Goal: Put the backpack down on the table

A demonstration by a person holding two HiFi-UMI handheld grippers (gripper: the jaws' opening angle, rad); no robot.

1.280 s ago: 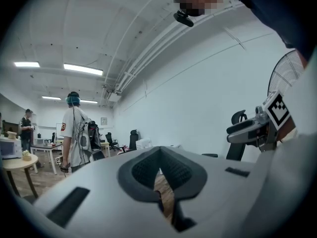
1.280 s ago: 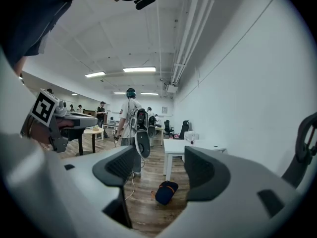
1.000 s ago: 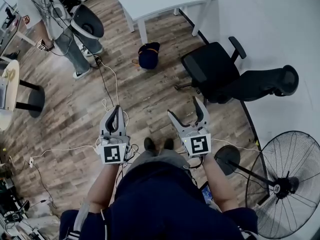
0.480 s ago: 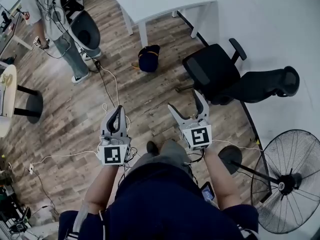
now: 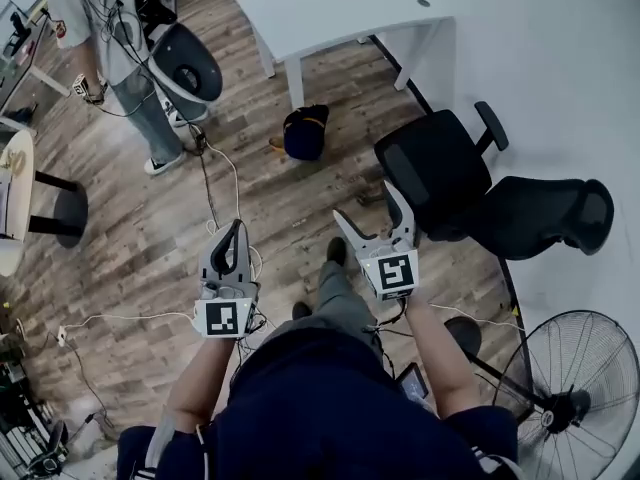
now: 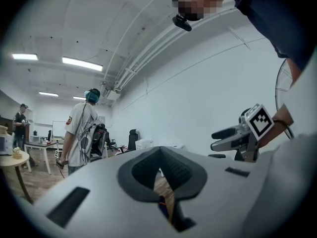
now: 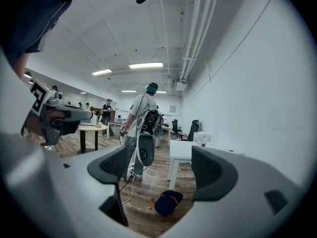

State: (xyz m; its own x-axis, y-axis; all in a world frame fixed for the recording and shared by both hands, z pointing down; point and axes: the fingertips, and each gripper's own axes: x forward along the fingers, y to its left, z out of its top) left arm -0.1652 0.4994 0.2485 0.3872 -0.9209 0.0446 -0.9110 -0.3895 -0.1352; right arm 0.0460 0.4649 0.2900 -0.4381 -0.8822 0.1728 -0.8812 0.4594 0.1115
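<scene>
The dark blue backpack [image 5: 305, 131] with orange trim lies on the wooden floor beside a leg of the white table [image 5: 330, 8]. The right gripper view shows the backpack [image 7: 167, 202] ahead and below, with the table [image 7: 184, 150] behind it. My left gripper [image 5: 236, 228] is held at waist height, its jaws shut with nothing in them. My right gripper [image 5: 364, 201] is open and empty, well short of the backpack. Each gripper shows in the other's view: the right gripper [image 6: 233, 135] and the left gripper [image 7: 64, 114].
A person [image 5: 110, 28] with gear on the back stands far left of the backpack. A black office chair [image 5: 440, 173] and a second tipped chair [image 5: 545, 213] sit on the right. A floor fan [image 5: 570, 398] is at the near right. Cables [image 5: 215, 183] run along the floor.
I have stepped forward: the backpack, table and chairs have slid nearer in the head view and one foot is out ahead. Both grippers keep their states.
</scene>
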